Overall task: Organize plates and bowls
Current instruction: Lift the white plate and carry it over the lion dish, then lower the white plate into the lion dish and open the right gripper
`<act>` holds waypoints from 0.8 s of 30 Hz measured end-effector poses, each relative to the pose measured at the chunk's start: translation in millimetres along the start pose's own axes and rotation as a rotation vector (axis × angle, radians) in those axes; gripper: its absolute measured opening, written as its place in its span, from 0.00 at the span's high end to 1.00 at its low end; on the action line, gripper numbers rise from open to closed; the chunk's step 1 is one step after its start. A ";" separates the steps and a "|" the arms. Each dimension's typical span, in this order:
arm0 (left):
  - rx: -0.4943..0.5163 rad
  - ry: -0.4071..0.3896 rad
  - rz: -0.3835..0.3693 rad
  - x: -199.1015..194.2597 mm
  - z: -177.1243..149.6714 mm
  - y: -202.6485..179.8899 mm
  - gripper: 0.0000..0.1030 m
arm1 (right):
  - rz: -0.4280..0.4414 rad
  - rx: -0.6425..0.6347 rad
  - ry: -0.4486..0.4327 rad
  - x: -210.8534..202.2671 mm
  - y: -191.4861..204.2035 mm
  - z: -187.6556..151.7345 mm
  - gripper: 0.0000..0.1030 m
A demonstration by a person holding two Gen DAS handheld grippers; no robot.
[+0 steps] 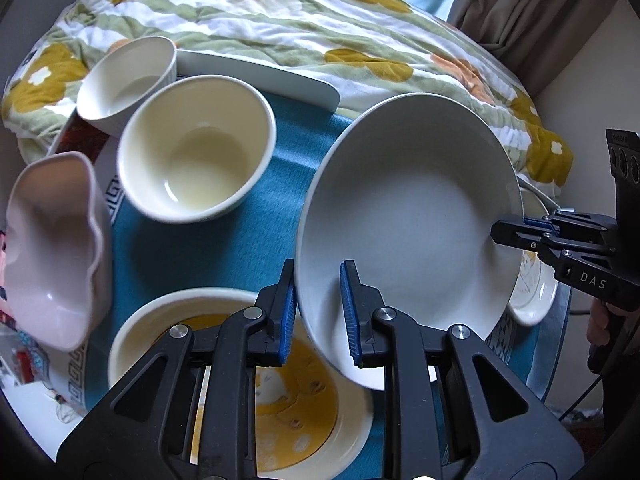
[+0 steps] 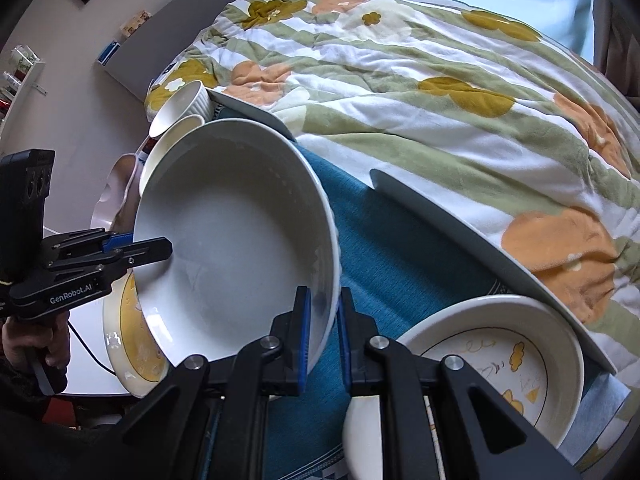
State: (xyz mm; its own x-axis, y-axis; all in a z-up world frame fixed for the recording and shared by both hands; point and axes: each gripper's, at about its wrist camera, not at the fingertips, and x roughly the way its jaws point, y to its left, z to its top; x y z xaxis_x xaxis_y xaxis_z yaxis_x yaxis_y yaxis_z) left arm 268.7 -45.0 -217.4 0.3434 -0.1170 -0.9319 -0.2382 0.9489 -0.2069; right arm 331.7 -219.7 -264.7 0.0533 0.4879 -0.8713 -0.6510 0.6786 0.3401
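Both hand-held grippers grasp one large white bowl [image 1: 408, 216] by opposite edges of its rim and hold it tilted above the desk [image 1: 192, 248], which is covered with a teal cloth. The left hand-held gripper [image 1: 318, 312] is clenched on the bowl's near-left rim, one blue pad inside the wall and one outside. The right hand-held gripper [image 2: 324, 336] is clenched the same way on the opposite rim, and in the left wrist view it reaches in from the right side. Below the raised bowl, at the near left, a cream dish with a yellow centre [image 1: 280, 400] stands on the cloth. Farther left sit a plain cream bowl [image 1: 196, 148], a small ribbed white cup [image 1: 128, 84] behind it, and a pink wavy-edged bowl [image 1: 56, 248] at the left edge. On the right side lies a white plate with yellow drawings [image 2: 492, 364], partly under the bowl in the left wrist view. A flat white tray [image 1: 260, 76] lies at the far edge of the desk, just beside a flowered quilt [image 2: 440, 80] that covers a bed behind it. A person's fingers [image 2: 44, 344] wrap the handle of the left gripper.
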 end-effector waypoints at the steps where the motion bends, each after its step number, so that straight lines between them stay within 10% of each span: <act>1: 0.012 0.001 -0.001 -6.0 -4.3 3.5 0.82 | 0.001 0.010 -0.002 -3.0 6.4 -3.3 0.88; 24: 0.326 0.123 -0.109 -32.0 -90.4 111.3 0.82 | -0.084 0.467 -0.144 30.4 168.1 -126.1 0.88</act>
State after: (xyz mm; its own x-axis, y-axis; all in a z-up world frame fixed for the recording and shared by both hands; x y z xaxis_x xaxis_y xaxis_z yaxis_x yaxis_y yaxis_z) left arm 149.0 37.8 -237.6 0.2346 -0.2378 -0.9426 0.1024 0.9703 -0.2193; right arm 128.4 -160.0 -278.7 0.2167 0.4698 -0.8558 -0.2331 0.8762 0.4219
